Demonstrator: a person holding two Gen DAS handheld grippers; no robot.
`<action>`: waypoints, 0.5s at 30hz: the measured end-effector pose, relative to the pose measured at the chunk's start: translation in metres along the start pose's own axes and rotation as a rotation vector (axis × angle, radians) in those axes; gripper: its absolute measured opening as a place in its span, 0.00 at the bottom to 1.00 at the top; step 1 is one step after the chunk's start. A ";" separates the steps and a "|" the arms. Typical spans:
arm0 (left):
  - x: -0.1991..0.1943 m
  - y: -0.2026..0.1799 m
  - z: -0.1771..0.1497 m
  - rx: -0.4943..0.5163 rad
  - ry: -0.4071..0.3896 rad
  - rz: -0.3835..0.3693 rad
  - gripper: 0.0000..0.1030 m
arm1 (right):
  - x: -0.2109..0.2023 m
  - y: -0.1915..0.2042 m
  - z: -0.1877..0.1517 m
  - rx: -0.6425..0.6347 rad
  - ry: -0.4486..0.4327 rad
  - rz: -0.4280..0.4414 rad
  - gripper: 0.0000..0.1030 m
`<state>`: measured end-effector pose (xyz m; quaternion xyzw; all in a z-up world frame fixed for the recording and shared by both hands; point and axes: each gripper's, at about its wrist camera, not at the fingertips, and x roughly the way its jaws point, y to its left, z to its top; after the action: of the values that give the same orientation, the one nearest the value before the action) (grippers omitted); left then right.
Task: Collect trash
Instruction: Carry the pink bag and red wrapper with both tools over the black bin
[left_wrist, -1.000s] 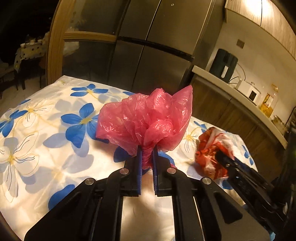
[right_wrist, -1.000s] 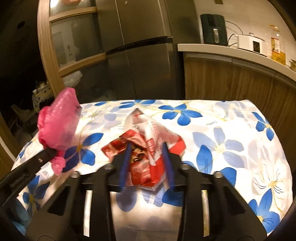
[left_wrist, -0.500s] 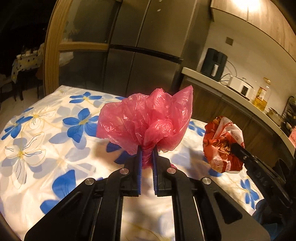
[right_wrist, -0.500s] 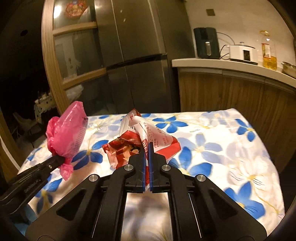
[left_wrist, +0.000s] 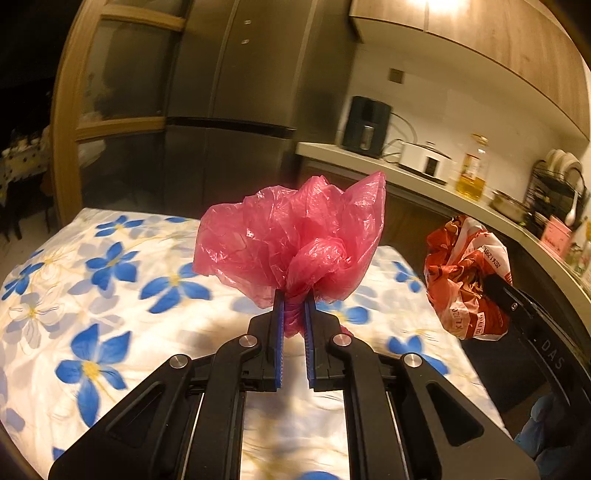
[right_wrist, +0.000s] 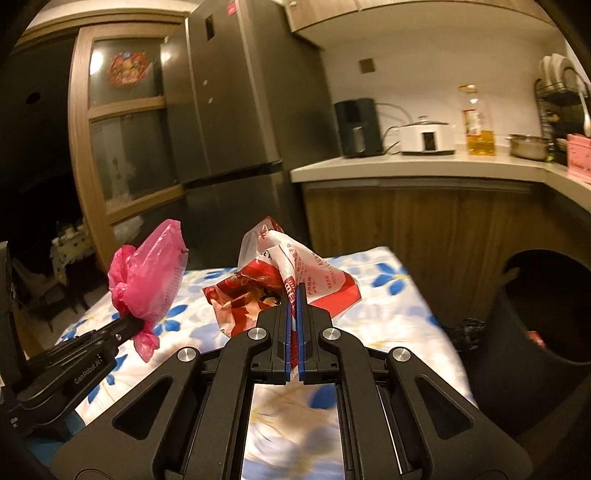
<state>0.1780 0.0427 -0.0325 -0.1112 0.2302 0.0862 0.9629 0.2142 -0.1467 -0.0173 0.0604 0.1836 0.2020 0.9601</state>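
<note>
Trash is in both my tongs, lifted clear of the flowered table (left_wrist: 110, 332). My left gripper (left_wrist: 293, 302) pinches the gathered neck of a crumpled pink bag (left_wrist: 295, 240), whose loose plastic fans out above the fingers; the jaws stand slightly apart with the bunched film packed between them. My right gripper (right_wrist: 294, 295) is clamped almost flat on a red and white wrapper (right_wrist: 284, 284), the blue pads nearly meeting with only a thin fold of it caught there. In the left view the wrapper (left_wrist: 465, 280) hangs out to the right of the bag, well apart from it.

Picking up looks finished, so I judge the step in hand to be the carry to the bin. A dark bin (right_wrist: 539, 332) stands just off the table's right edge, its mouth open and tilted towards me in the right view, with something small and red lying inside.

Next I would swing the right gripper over that opening and spread the fingers only once the wrapper hangs inside the rim. Then the left follows with the bag. Thin film may cling to the pads, so a wide opening and a small shake could be needed. The bin's rim is close to the table edge, so I should pass above it.
</note>
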 end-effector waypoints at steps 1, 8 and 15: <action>-0.002 -0.010 -0.001 0.011 0.000 -0.012 0.09 | -0.007 -0.007 0.000 0.004 -0.009 -0.016 0.02; -0.008 -0.065 -0.008 0.078 0.005 -0.086 0.09 | -0.041 -0.047 0.005 0.021 -0.058 -0.114 0.02; -0.009 -0.121 -0.014 0.141 0.009 -0.170 0.09 | -0.071 -0.088 0.004 0.039 -0.095 -0.220 0.02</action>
<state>0.1903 -0.0783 -0.0194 -0.0625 0.2296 -0.0127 0.9712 0.1874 -0.2563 -0.0069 0.0680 0.1472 0.0888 0.9828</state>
